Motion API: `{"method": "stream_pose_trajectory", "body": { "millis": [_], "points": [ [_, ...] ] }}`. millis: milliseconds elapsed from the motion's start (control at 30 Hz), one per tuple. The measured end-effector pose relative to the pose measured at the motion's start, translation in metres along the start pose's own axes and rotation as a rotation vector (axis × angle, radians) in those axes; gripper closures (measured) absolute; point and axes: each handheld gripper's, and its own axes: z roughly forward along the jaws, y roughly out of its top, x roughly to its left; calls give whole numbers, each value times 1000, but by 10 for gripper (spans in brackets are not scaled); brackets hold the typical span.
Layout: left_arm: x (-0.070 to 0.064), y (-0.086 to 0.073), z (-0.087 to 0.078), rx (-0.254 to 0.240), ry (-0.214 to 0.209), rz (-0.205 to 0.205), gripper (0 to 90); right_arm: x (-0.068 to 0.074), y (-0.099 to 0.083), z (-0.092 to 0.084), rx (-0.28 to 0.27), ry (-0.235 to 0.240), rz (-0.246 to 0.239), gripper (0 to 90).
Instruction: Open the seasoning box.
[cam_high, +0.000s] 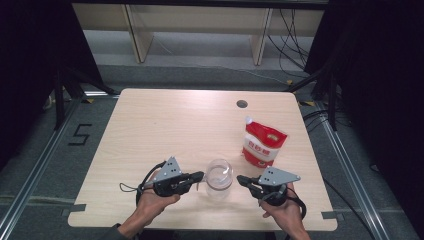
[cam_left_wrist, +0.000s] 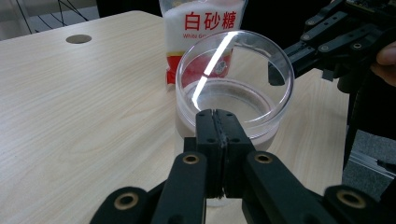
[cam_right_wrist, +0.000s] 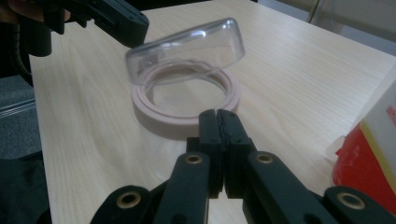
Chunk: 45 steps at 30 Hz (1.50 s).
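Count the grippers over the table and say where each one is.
2. The left gripper sits left of the clear container, jaws shut by its side. The right gripper sits right of it, jaws shut, near the sugar bag.

We see the high view evenly lit from above, the pale table (cam_high: 165, 125) bright while the left and right edges of the frame fall into near black. Shadows under the hands are soft and short. The picture is slightly soft overall, with small detail smeared.

In the left gripper view a sharp white streak of glare runs across the clear container (cam_left_wrist: 233, 88) at centre frame, and the jaws at the bottom edge are out of focus. The red and white bag (cam_left_wrist: 203, 28) at the top is crisp enough to read.

In the right gripper view the container's clear lid (cam_right_wrist: 187, 51) carries soft highlights; the upper right corner is washed out, the lower left dark, and the near jaws blurred.
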Motion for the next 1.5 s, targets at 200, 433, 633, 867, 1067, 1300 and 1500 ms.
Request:
{"method": "stream_pose_trajectory", "body": {
  "millis": [200, 433, 633, 867, 1067, 1300, 1500],
  "points": [
    [0, 0, 0, 2, 0, 0, 878, 3, 6, 5, 7, 16, 0, 892],
    [0, 1, -1, 11, -18, -2, 830, 5, 11, 9, 8, 20, -11, 892],
    [1, 1, -6, 37, -7, 26, 576, 6, 13, 9, 4, 27, -18, 892],
    [1, -11, -12, 125, 64, 43, 343, 6, 17, 6, -8, 13, -32, 892],
    [-1, -23, -18, 151, 91, 44, 279, 8, 19, 9, -17, 13, -29, 893],
    [4, -41, -28, 161, 136, 48, 265, 12, 24, 10, -19, 33, -42, 892],
    [12, -44, -28, 143, 161, 36, 252, 20, 32, 14, -49, 33, -57, 892]
  ]
}}
